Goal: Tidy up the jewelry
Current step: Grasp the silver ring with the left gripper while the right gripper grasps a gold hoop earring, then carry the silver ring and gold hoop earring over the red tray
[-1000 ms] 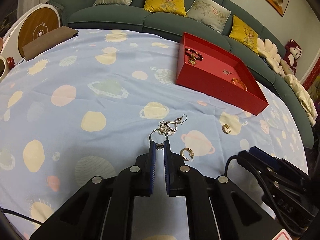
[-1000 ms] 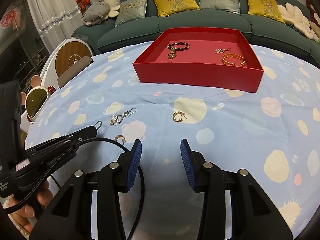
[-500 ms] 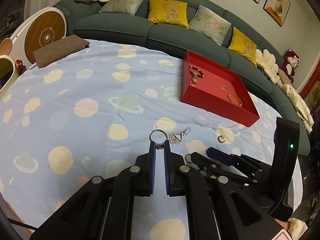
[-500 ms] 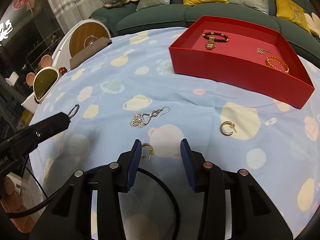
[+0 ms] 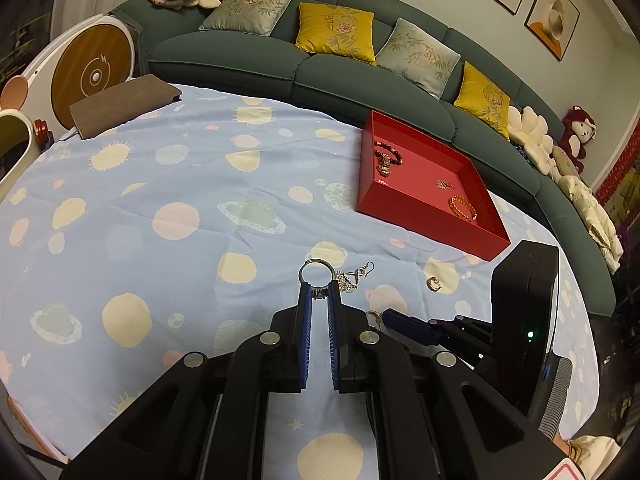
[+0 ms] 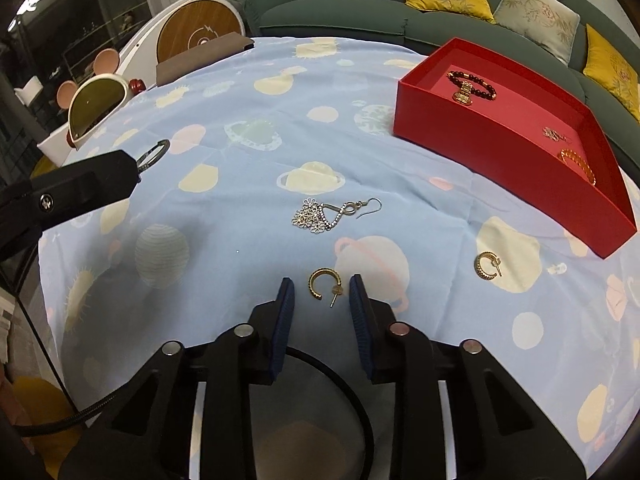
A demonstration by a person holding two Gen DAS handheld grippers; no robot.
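The left gripper (image 5: 319, 295), jaws nearly closed, pinched a light, rigid silver ring (image 5: 316, 276) by its setting, while the right gripper (image 6: 322, 294), jaws wide and empty, straddled a small, slippery gold hoop earring (image 6: 323, 283) best gripped across its curved band.

Around my table lies a pale blue tablecloth (image 5: 160, 184) printed with planets and suns. Behind it curves a dark green sofa (image 5: 328, 76) with yellow and grey cushions — one yellow cushion (image 5: 335, 32) near the middle. A brown notebook (image 5: 120, 104) rests at the cloth's far left edge.
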